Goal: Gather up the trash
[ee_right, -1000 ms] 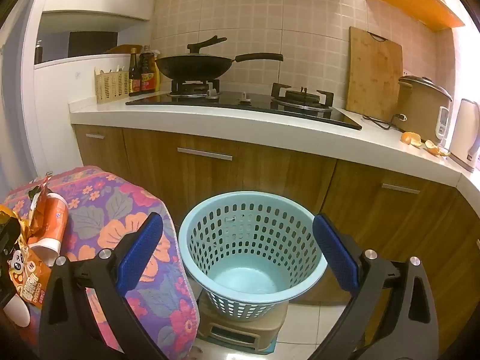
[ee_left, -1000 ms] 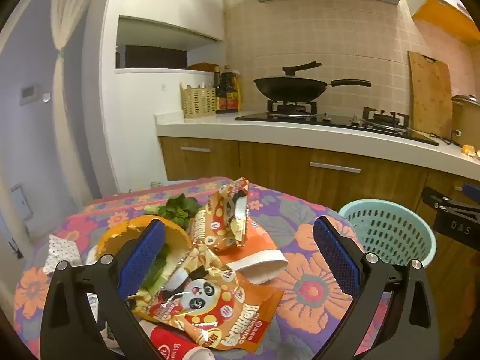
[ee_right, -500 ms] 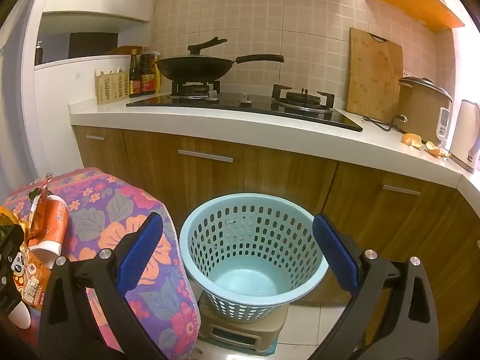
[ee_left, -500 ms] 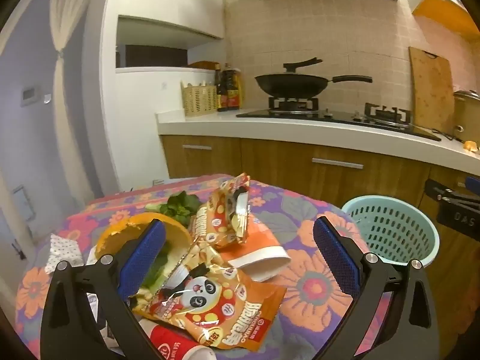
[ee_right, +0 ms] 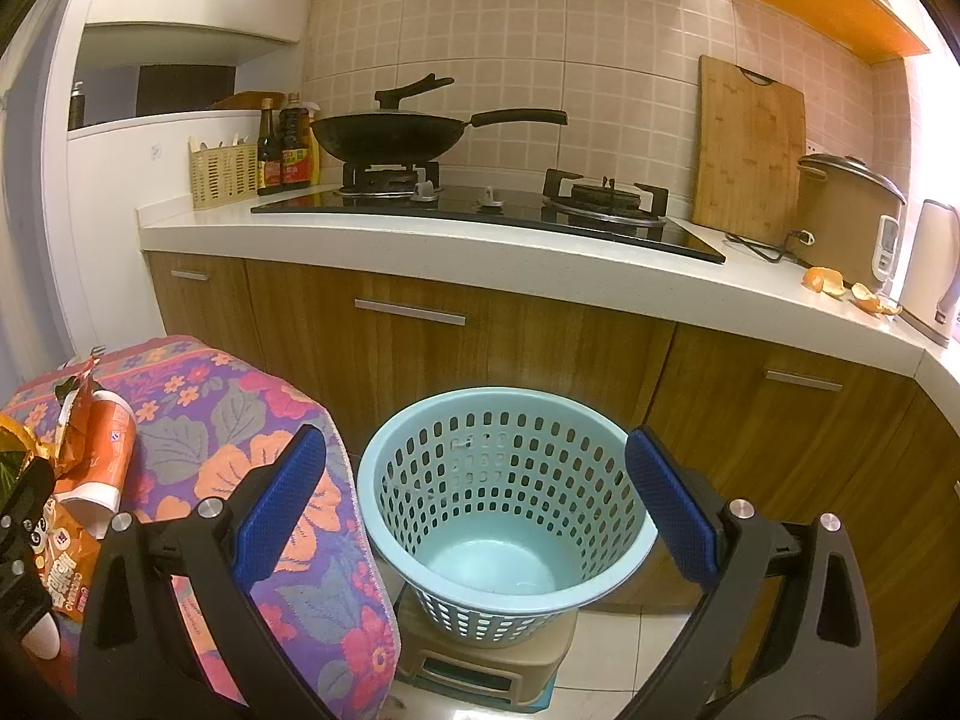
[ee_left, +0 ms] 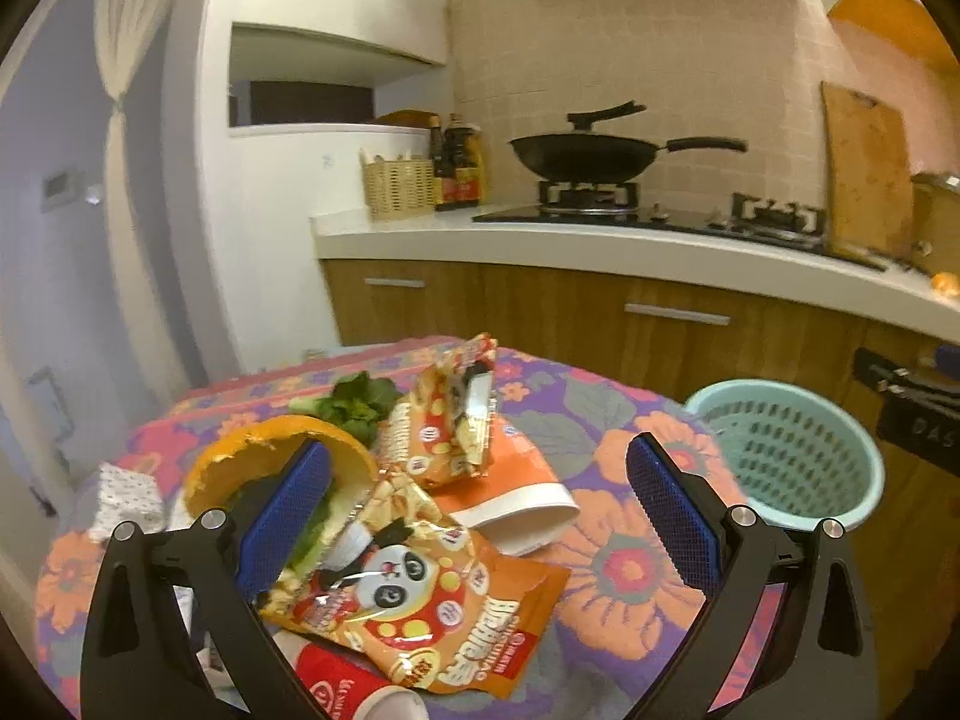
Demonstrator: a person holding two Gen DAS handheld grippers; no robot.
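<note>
My left gripper (ee_left: 474, 510) is wide open and holds nothing. It hangs over the trash on the desk (ee_left: 630, 564), which has a flowery cloth on it. Right under it lies a snack bag with a panda (ee_left: 432, 600). Another snack bag (ee_left: 447, 420) stands up just behind it and leans on an orange paper cup (ee_left: 516, 480) that lies on its side. An orange peel (ee_left: 270, 450) sits to the left with green leaves (ee_left: 354, 399) behind it. A red cup (ee_left: 354, 690) pokes out from under the panda bag.

My right gripper (ee_right: 477, 498) is wide open too and holds nothing. It points at the blue basket (ee_right: 504, 516), which sits on a small stool (ee_right: 480, 669) on the floor beside the desk. I see nothing in the basket
</note>
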